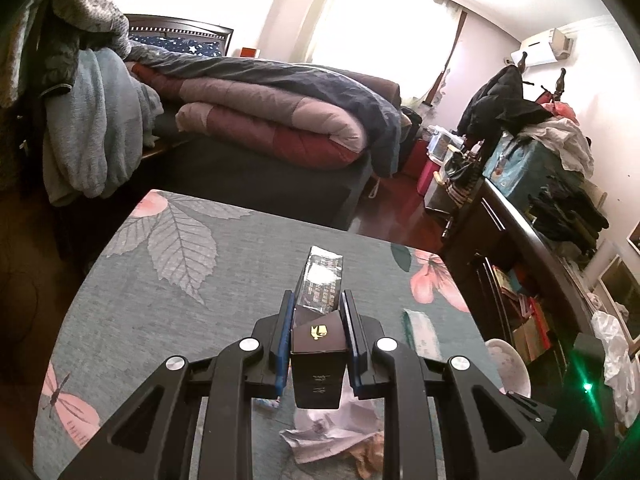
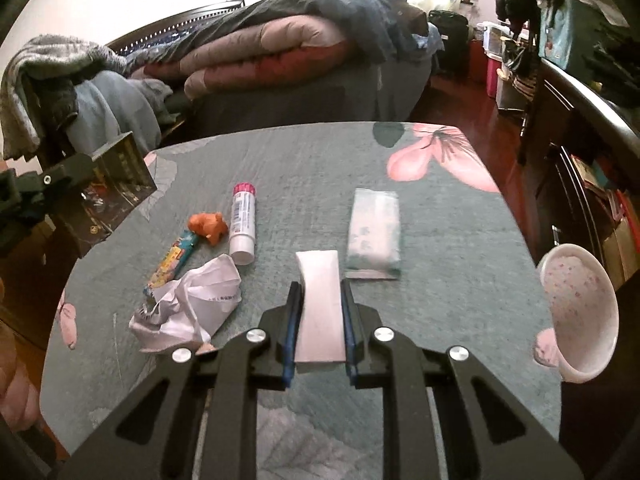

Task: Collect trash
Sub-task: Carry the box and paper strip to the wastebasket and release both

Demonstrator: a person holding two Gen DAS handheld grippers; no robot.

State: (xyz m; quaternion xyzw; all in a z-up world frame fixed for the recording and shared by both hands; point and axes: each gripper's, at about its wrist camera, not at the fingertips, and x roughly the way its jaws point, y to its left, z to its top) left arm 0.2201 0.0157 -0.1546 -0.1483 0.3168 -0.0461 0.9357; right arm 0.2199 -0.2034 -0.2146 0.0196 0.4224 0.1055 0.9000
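My left gripper is shut on a dark cigarette box with a gold emblem and holds it above the table; the box also shows at the left of the right wrist view. My right gripper is shut on a flat white packet over the table. On the grey floral tablecloth lie a crumpled white paper, a colourful wrapper, an orange lump, a white tube with a pink cap and a green-white tissue pack.
A white and pink bowl sits tilted at the table's right edge. A bed with folded quilts stands beyond the table. A dark cabinet piled with clothes is at the right. Clothes hang at the left.
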